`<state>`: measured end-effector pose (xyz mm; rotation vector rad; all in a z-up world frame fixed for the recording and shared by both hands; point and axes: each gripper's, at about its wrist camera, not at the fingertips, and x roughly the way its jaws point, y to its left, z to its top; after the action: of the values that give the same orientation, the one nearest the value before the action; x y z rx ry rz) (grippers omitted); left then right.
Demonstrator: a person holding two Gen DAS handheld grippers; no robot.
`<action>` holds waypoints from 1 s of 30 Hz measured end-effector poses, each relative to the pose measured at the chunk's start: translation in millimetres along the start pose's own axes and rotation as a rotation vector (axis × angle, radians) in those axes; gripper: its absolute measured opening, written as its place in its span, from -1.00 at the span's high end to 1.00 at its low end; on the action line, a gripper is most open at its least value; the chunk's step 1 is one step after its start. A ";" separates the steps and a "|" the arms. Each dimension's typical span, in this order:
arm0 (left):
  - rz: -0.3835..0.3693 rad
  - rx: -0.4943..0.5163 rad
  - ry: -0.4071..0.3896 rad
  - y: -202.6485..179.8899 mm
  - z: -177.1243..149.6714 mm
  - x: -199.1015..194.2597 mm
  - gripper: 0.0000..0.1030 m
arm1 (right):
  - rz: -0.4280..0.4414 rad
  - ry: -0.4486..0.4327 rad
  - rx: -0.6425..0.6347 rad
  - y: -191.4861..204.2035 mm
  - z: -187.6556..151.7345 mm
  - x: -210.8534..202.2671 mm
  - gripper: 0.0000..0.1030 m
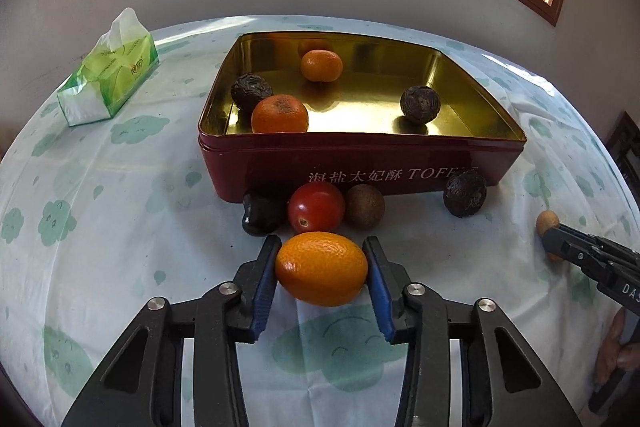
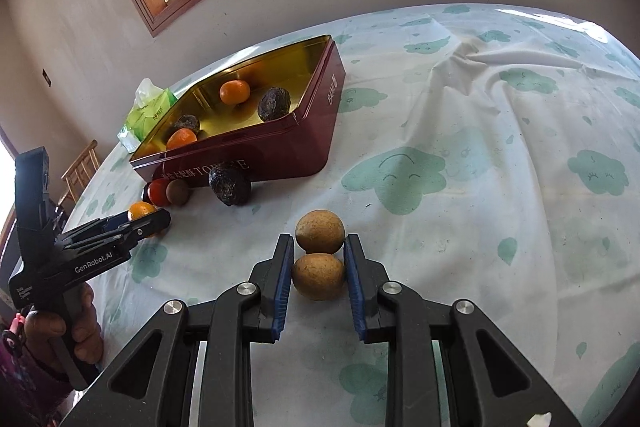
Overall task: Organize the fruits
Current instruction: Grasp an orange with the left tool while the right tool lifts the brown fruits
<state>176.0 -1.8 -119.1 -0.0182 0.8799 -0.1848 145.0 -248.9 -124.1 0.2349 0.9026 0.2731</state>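
My left gripper (image 1: 322, 247) is shut on an oval orange fruit (image 1: 322, 269), its blue pads against both sides, just above the cloud-print cloth. Beyond it lie a dark glossy fruit (image 1: 260, 215), a red tomato (image 1: 316, 207), a brown fruit (image 1: 365, 207) and a dark wrinkled fruit (image 1: 465, 195) against the red tin (image 1: 360, 167). Inside the gold-lined tin are two oranges and two dark wrinkled fruits. My right gripper (image 2: 319, 243) is shut on a tan round fruit (image 2: 318, 277); a second tan fruit (image 2: 320, 231) touches it just beyond the fingertips.
A green tissue pack (image 1: 108, 75) lies left of the tin. The tablecloth is rumpled into folds (image 2: 480, 55) at the far right. A wall with a wood-framed window stands behind the table. A wooden chair (image 2: 80, 167) is off the left edge. A hand (image 2: 84, 331) holds the left gripper.
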 end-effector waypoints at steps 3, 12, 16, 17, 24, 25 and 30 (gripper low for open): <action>0.013 0.016 -0.006 -4.4 -1.4 -2.7 0.18 | -0.008 0.002 -0.009 1.7 -0.4 0.6 0.54; 0.052 -0.082 -0.022 15.3 -1.9 -6.4 0.18 | -0.013 0.002 -0.012 1.8 -1.3 1.5 0.53; 0.050 -0.095 -0.044 18.7 -2.6 -10.3 0.18 | -0.022 0.003 -0.018 3.1 -1.8 2.1 0.53; 0.053 -0.096 -0.046 18.9 -2.6 -10.6 0.18 | -0.024 0.003 -0.020 3.2 -1.9 2.0 0.53; 0.074 -0.119 -0.081 21.5 -3.5 -17.8 0.18 | -0.030 0.001 -0.022 5.1 -2.5 2.0 0.53; 0.083 -0.123 -0.094 22.1 -4.3 -20.7 0.18 | -0.029 0.002 -0.021 5.5 -2.4 2.1 0.53; 0.128 -0.114 -0.126 21.9 -14.5 -40.2 0.18 | -0.056 -0.005 -0.017 9.6 -4.8 -0.8 0.54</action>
<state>143.2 27.4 -99.6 -0.0792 0.7628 -0.0135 139.5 -239.7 -123.3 0.1945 0.8996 0.2282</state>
